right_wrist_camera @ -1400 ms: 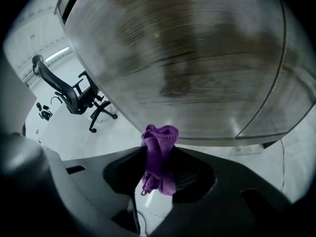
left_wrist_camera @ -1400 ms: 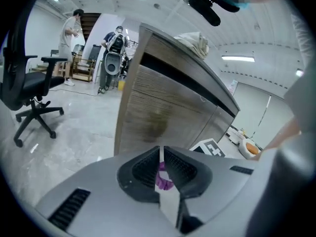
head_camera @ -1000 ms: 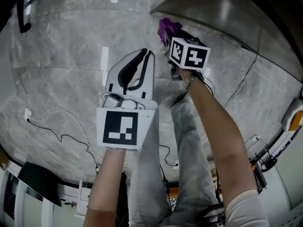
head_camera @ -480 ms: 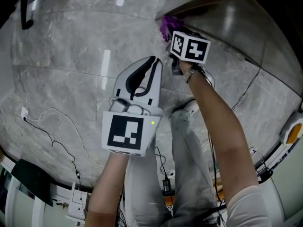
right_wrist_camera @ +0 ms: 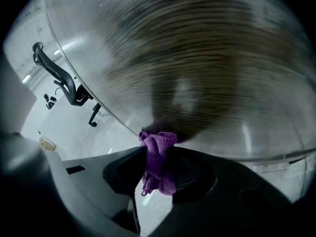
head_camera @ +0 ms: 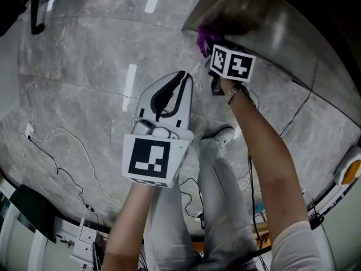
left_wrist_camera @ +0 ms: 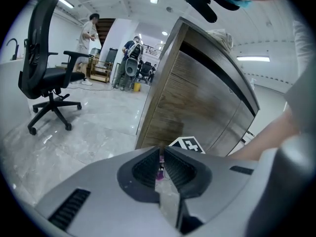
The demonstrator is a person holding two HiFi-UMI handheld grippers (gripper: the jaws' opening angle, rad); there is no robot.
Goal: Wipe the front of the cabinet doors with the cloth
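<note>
**Cloth at the door, left gripper idle**

At centre-left of the head view, the left gripper (head_camera: 181,78) hung over the floor (head_camera: 73,95). Its jaws were drawn together to a thin slit and held nothing. In its own view, only a sliver of purple far beyond showed through that slit.

Moving right, the right gripper (head_camera: 207,45) reached up to the top middle of the frame, jaws clamped hard on the cloth (head_camera: 203,36). Seen from the right gripper view, the purple cloth was pinched between the two pads. A bunched wad poked just past the fingertips, and a loose tail drooped back toward the gripper's throat. That wad sat at the low left corner of the cabinet door (head_camera: 265,21), seemingly touching the wood, whose grain was smeared with blur.

To do the wipe well, I'd press the wad squarely on the panel and run long, overlapping passes across the door. So little cloth stood proud of the jaws that a tilt could let hard plastic scrape the wood, so the gripper should point straight at the face.
</note>
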